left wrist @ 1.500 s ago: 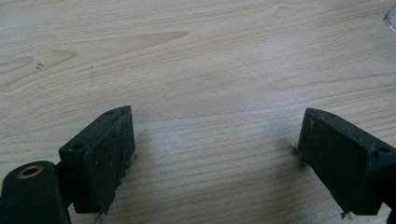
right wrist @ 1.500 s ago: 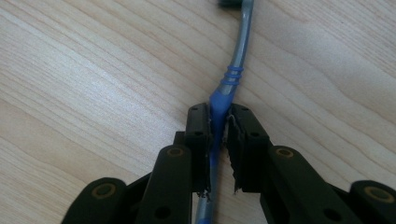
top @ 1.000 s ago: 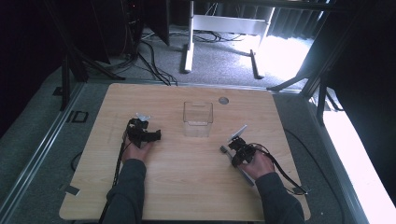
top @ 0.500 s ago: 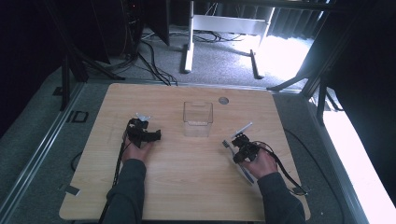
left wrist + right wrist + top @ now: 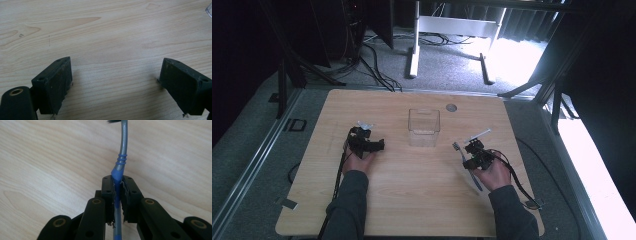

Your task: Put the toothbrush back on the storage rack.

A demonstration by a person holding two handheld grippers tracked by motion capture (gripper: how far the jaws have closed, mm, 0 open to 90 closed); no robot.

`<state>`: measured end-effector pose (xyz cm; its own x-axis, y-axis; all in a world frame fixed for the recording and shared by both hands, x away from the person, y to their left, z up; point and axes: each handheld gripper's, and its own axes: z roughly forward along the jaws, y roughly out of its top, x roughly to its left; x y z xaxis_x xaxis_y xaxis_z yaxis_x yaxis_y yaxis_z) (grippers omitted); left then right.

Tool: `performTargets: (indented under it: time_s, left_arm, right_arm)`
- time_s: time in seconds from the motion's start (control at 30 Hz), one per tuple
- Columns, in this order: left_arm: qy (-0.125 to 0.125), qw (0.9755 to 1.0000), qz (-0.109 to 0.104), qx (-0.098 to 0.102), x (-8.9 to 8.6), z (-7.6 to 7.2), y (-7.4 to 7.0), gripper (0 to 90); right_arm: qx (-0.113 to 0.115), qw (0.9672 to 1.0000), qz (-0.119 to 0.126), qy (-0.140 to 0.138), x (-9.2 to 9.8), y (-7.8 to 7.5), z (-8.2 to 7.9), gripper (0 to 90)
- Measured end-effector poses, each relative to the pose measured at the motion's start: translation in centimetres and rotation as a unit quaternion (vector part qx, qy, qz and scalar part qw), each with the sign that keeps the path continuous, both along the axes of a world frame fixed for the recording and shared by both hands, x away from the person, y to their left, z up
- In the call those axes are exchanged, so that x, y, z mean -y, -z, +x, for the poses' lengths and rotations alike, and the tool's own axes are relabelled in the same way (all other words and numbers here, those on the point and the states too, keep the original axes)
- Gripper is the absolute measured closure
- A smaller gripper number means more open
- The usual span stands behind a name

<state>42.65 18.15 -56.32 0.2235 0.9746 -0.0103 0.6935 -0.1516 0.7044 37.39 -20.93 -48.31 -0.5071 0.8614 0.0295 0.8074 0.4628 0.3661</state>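
Left claw [image 5: 374, 145] rests on the worktop [image 5: 412, 200] at about nine o'clock from the clear box [image 5: 424, 127], its jaws spread wide with nothing but bare wood between them. At the middle of the worktop the box stands upright and looks empty. Over at four o'clock from it, the right claw [image 5: 468, 154] is clamped tight on the blue-grey toothbrush [image 5: 120, 167], gripping the handle partway along, bristle end pointing toward the box. I'd judge the pick-up is done and the carry is in hand; next the brush wants lifting over the rim and dropping inside.
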Motion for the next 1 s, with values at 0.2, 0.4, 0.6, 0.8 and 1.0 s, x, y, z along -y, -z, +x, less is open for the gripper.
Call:
performTargets:
  time_s: [0.2,0.4,0.6,0.8,1.0]
  left_arm:
    - [0.000,1.0000,0.000,0.000,0.0,0.0,0.0,11.4]
    - [0.000,1.0000,0.000,0.000,0.0,0.0,0.0,11.4]
    - [0.000,1.0000,0.000,0.000,0.0,0.0,0.0,11.3]
    - [0.000,1.0000,0.000,0.000,0.0,0.0,0.0,11.4]
    - [0.000,1.0000,0.000,0.000,0.0,0.0,0.0,11.4]
  right_arm:
    - [0.035,0.9992,0.021,0.007,0.3,-0.8,-0.2,81.1]
    - [0.066,0.9970,0.038,0.011,0.6,-1.3,-0.4,81.0]
    - [0.094,0.9939,0.055,0.017,0.8,-1.7,-0.6,81.0]
    - [0.109,0.9915,0.066,0.024,1.0,-2.0,-0.7,81.0]
    - [0.131,0.9881,0.076,0.029,1.2,-2.3,-0.9,81.1]
